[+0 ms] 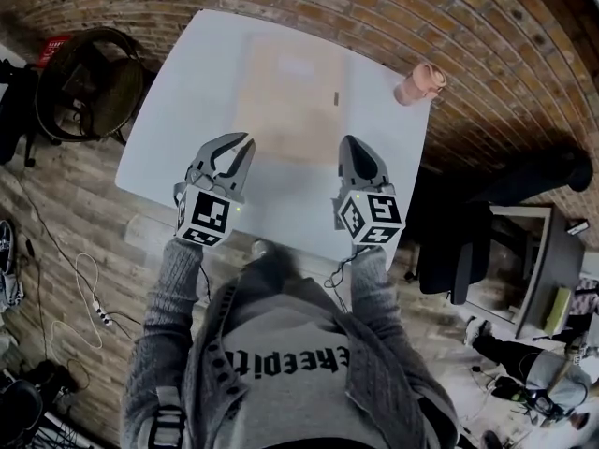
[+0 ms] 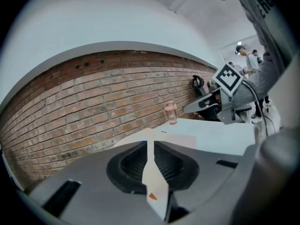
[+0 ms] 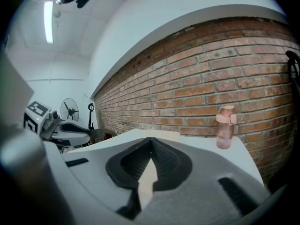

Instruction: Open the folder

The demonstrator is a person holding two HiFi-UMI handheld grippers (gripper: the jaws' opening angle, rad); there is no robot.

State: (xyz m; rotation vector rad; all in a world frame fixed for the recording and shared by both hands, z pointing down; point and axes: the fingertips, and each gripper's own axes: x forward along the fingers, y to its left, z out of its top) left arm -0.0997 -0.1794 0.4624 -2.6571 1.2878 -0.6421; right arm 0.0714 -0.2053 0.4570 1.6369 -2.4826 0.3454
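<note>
A thin beige folder (image 1: 290, 96) lies flat and closed in the middle of the white table (image 1: 187, 82), with a small dark mark (image 1: 335, 98) near its right edge. My left gripper (image 1: 245, 142) hovers over the table's near side, just short of the folder's near left corner, jaws together and empty. Level with it, my right gripper (image 1: 351, 142) is also shut and empty, off the folder's near right corner. The left gripper view has the folder (image 2: 185, 138) beyond the closed jaws (image 2: 149, 142). In the right gripper view it (image 3: 161, 134) lies past the closed tips (image 3: 151, 140).
A pink bottle (image 1: 418, 83) (image 2: 170, 112) (image 3: 225, 126) stands at the table's far right corner. A round wicker chair (image 1: 89, 82) sits left of the table, a black office chair (image 1: 449, 251) and a desk (image 1: 543, 251) to the right. Cables (image 1: 84, 293) trail on the floor.
</note>
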